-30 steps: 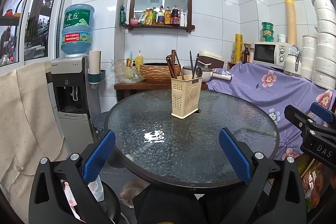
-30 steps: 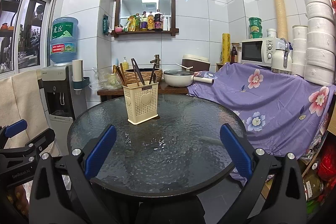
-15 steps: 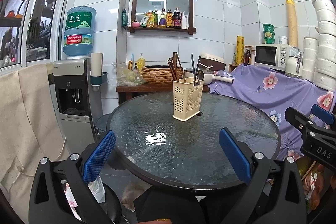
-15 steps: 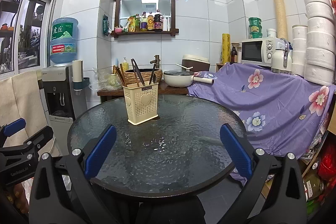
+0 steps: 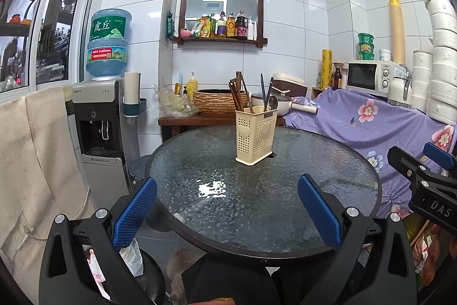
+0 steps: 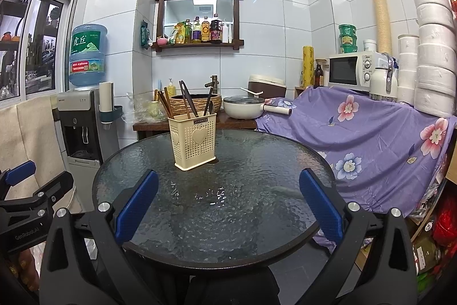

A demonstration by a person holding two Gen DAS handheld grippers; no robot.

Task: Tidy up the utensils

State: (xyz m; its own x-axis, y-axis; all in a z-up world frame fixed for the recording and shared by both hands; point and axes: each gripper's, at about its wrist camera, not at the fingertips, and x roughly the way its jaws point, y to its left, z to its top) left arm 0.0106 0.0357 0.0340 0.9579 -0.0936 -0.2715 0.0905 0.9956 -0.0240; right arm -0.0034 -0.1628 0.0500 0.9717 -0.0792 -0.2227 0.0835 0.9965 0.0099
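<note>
We are holding both grippers, left (image 5: pixel 227 209) and right (image 6: pixel 228 202), wide (nothing gripped) near the table (image 6: pixel 257 219); the caddy (image 6: pixel 192 142) is standing far.

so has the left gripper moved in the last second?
Yes. The left gripper has pulled back slightly: the utensil basket and round table sit a bit lower in its view.

I see tabletop (image 6: pixel 257 205): textured glossy glass. On it, holder (image 6: pixel 192 143): perforated matt cream plastic. My tool pads (image 6: pixel 135 200): ribbed blue rubber.
</note>
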